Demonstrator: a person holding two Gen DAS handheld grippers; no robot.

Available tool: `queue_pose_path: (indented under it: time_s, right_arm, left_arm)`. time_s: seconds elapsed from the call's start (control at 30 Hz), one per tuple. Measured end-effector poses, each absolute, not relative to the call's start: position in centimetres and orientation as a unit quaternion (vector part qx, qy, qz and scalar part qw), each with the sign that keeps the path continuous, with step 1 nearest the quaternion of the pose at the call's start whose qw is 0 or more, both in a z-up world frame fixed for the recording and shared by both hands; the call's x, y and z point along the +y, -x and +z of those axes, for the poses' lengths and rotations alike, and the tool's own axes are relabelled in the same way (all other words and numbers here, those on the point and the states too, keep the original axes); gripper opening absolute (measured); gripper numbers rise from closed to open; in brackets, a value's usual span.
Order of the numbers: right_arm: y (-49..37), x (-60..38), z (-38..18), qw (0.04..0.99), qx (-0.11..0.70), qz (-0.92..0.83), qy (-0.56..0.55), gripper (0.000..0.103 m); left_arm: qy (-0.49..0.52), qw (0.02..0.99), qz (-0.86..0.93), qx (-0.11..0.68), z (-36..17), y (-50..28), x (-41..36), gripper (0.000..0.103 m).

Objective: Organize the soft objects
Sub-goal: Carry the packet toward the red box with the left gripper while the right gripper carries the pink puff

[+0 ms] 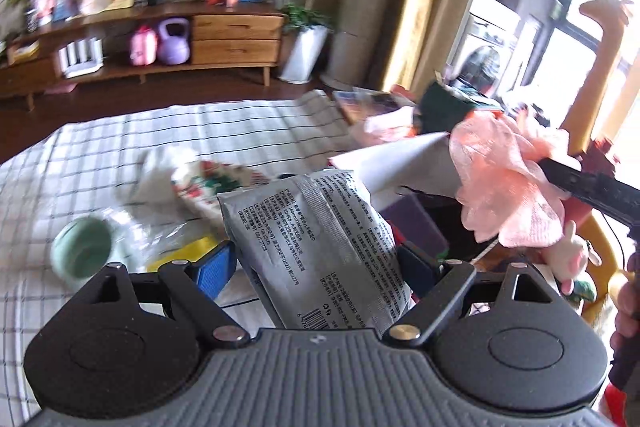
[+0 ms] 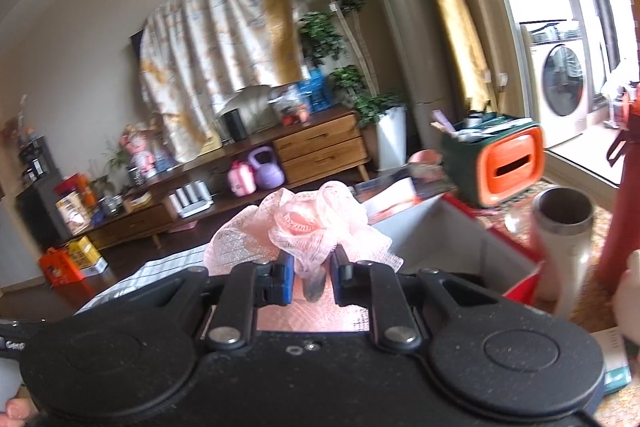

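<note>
My left gripper (image 1: 316,267) is shut on a grey soft packet (image 1: 316,239) with printed text, held above the checked tablecloth (image 1: 120,147). My right gripper (image 2: 312,277) is shut on a pink mesh bath pouf (image 2: 304,227); the pouf also shows in the left wrist view (image 1: 508,179), at the right, held over an open box (image 1: 404,163) with a white flap and red outside. The box also shows in the right wrist view (image 2: 460,239), just beyond the pouf. A crumpled patterned cloth (image 1: 208,183) lies on the table behind the packet.
A green cup (image 1: 82,253) and a yellow item (image 1: 188,251) sit on the table at the left. A green and orange caddy (image 2: 496,163) and a metal flask (image 2: 560,247) stand by the box. A wooden sideboard (image 1: 224,39) lines the far wall.
</note>
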State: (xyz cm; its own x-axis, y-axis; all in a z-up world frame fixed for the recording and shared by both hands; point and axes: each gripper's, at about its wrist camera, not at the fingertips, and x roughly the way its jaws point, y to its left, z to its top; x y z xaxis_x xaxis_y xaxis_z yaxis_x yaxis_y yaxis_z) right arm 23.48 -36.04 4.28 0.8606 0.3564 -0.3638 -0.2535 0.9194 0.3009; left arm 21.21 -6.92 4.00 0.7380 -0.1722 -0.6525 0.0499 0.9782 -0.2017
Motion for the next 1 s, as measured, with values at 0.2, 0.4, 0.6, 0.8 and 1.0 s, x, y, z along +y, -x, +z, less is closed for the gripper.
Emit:
queue_pose_path:
  time_s: [0.2,0.4,0.6,0.8,1.0]
  right_arm:
    - [-25.6,-39.6,2.9,0.96,0.21,0.125,-0.137,0.016]
    - [-28.7,-41.7,1.0,0.956,0.23,0.103,-0.149,0.017]
    - [-31.3,-42.4,-0.6,0.955,0.241,0.089,-0.148,0.017]
    - [-33.4,-42.2,-2.4,0.952,0.264,0.076,-0.135,0.017]
    - [-35.1,-41.9,-4.2,0.946,0.294,0.072,-0.118,0.017]
  left_arm:
    - [0.061,0.924,-0.09,0.366,4.0,-24.3,-11.6,0.088]
    - [0.04,0.925,-0.105,0.363,4.0,-27.8,-15.6,0.088]
    - [0.039,0.923,-0.102,0.37,2.9,-32.2,-18.3,0.088]
    - [0.025,0.918,-0.108,0.38,0.6,-36.3,-20.7,0.088]
    - [0.021,0.906,-0.116,0.408,-2.4,-38.6,-22.2,0.088]
